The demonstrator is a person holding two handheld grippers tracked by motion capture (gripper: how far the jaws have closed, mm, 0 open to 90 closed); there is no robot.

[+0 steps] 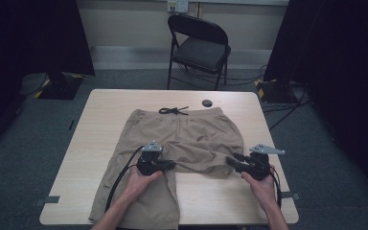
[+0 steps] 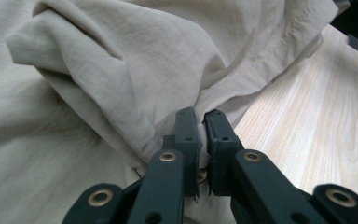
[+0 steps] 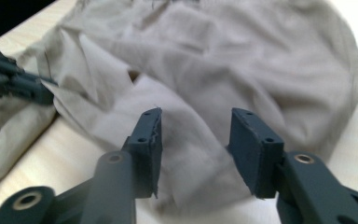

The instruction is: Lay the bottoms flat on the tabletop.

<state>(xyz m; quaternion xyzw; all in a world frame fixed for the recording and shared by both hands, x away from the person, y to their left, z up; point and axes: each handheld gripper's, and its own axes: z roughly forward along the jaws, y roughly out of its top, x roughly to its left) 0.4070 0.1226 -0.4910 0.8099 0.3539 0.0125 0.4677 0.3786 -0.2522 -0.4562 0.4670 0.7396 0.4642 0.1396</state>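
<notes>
The left gripper [image 2: 200, 122] has its jaws pinched almost together on a bunched fold of the shorts [image 2: 121, 70], the tan cloth squeezed into the narrow gap between the pads. In the high view the same gripper [image 1: 171, 164] sits near the crotch of the shorts [image 1: 182, 139], held by the person's left hand [image 1: 141, 181], with its black cable looping back over the near leg of the garment.

The right gripper [image 3: 195, 140] stands partly open with nothing clamped; its jaws frame the folded-over leg of the shorts [image 3: 242, 70], which lies beyond and under them without being pressed. In the high view it [image 1: 231, 161] hovers just off the right edge of the cloth, in the right hand [image 1: 261, 184]. At the left edge of the right gripper view, the other gripper's black jaws meet the fabric.

The shorts lie flat in the middle of the table [image 1: 100, 124], waistband at the far side, the right leg folded up over itself and the left leg running down to the near edge. A black drawstring [image 1: 173, 110] rests at the waistband, and a small dark round disc [image 1: 207, 103] sits on the wood just beyond. Behind the table stands a black folding chair [image 1: 201, 45] on grey carpet, with cables on the floor to the right.
</notes>
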